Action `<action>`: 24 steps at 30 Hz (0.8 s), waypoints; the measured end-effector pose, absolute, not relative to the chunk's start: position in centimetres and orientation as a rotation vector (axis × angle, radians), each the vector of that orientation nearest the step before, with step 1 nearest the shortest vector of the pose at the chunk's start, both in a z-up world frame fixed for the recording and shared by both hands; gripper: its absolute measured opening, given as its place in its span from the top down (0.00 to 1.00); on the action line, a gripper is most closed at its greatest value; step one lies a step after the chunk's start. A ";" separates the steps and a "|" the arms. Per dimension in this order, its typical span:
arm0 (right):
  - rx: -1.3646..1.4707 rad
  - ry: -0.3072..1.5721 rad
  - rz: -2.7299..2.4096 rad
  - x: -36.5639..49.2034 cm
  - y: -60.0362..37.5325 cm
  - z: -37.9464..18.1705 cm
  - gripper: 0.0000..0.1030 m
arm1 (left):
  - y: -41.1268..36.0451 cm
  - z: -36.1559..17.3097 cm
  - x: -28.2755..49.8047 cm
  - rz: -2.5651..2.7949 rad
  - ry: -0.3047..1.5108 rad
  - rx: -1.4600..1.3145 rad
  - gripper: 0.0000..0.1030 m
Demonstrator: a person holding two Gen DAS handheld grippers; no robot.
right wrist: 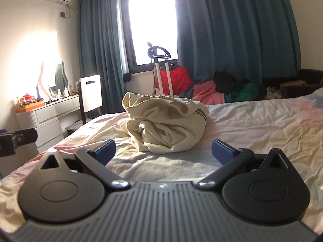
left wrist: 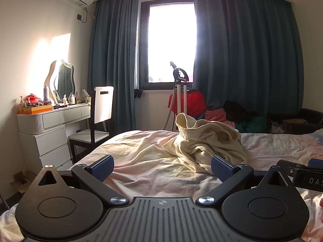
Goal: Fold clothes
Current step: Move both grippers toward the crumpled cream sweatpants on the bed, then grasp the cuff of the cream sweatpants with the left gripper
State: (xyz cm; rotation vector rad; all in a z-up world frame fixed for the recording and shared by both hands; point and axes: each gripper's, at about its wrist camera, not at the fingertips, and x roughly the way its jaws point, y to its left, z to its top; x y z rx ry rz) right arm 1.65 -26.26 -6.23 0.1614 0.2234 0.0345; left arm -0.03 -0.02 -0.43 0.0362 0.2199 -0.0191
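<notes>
Item under inspection: one cream garment [right wrist: 167, 125] with a ribbed band and a dark stripe at one side. It lies crumpled in a heap on the bed [right wrist: 262, 125], toward the far edge that faces the window [right wrist: 151, 20] and roughly midway along it. The ribbed band stands up at the top of the heap and the fabric below is rolled in on itself. No flat panel or straight hem is presented, so judged from this, folding has not begun.

Left gripper [left wrist: 162, 166]: fingers spread wide and empty, low over the sheet, the heap just beyond and toward its right finger [left wrist: 223, 167]. Right gripper [right wrist: 163, 151]: fingers likewise wide apart, holding nothing, aimed squarely at the heap, which sits just ahead between the two pads. Each gripper shows at the edge of the other's view, so they sit side by side near the near edge of the bed.

Assessment: both tools appear held open and level to approach the garment from one side together. The likely need is to find the ribbed band or a hem and draw the cloth out flat first. The sheet is itself wrinkled and similar in colour, so a pinch could catch bedding along with the garment.

Other clothing [right wrist: 210, 94] lies piled beyond the far edge, clear of the work.
</notes>
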 end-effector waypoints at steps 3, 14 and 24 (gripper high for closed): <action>0.175 0.221 0.035 1.6 -26.4 -6.2 0.01 | 0.0 -0.4 0.0 -0.017 0.221 0.034 0.00; 0.194 0.194 0.002 0.9 -26.5 -6.0 0.62 | 0.8 -0.9 0.7 -0.034 0.262 -0.003 0.00; 0.332 0.235 0.015 1.5 -28.3 -5.8 0.66 | 2.5 -1.8 10.8 -0.114 0.420 -0.232 0.00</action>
